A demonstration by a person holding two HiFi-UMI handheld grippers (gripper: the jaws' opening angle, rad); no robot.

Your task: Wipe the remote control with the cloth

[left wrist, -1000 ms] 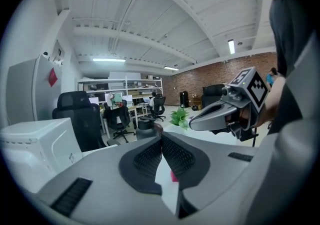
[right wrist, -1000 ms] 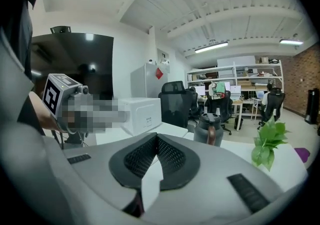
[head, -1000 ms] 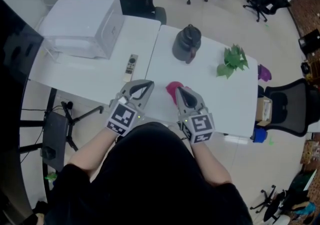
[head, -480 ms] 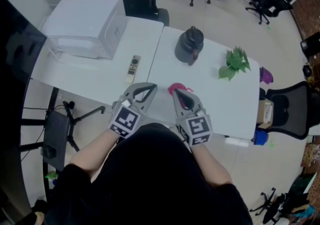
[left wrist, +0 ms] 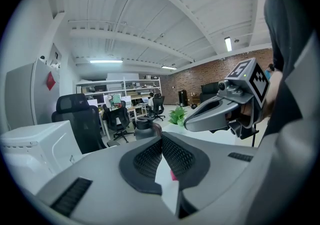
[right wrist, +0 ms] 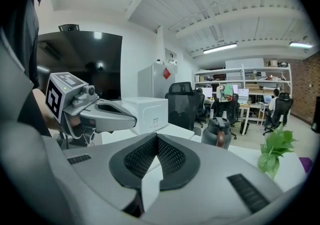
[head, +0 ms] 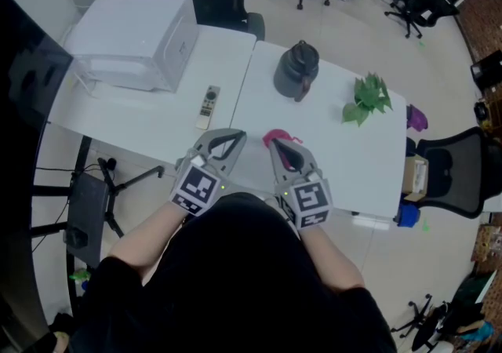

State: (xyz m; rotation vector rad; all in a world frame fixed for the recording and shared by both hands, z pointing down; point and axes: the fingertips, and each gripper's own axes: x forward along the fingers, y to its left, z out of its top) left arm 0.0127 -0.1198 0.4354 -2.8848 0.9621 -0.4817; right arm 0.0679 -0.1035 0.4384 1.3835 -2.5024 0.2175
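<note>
The grey remote control (head: 208, 107) lies on the white table (head: 345, 147), beyond and left of both grippers. A pink cloth (head: 280, 138) sits crumpled on the table just past the right gripper (head: 275, 145), whose jaws are shut and empty. My left gripper (head: 238, 136) hovers beside it, also shut with nothing in it, its tip to the right of the remote and short of it. In the left gripper view the shut jaws (left wrist: 161, 137) hide most of the cloth (left wrist: 173, 175). The right gripper view shows its shut jaws (right wrist: 156, 136) and the left gripper (right wrist: 102, 114).
A dark kettle (head: 296, 70) stands at the back of the table and a green plant (head: 366, 97) at the right. A white box-shaped machine (head: 137, 38) fills the left table. Office chairs (head: 455, 175) stand around the table.
The right gripper has edged slightly left, so a little more of the pink cloth shows. The left gripper has stayed put.
</note>
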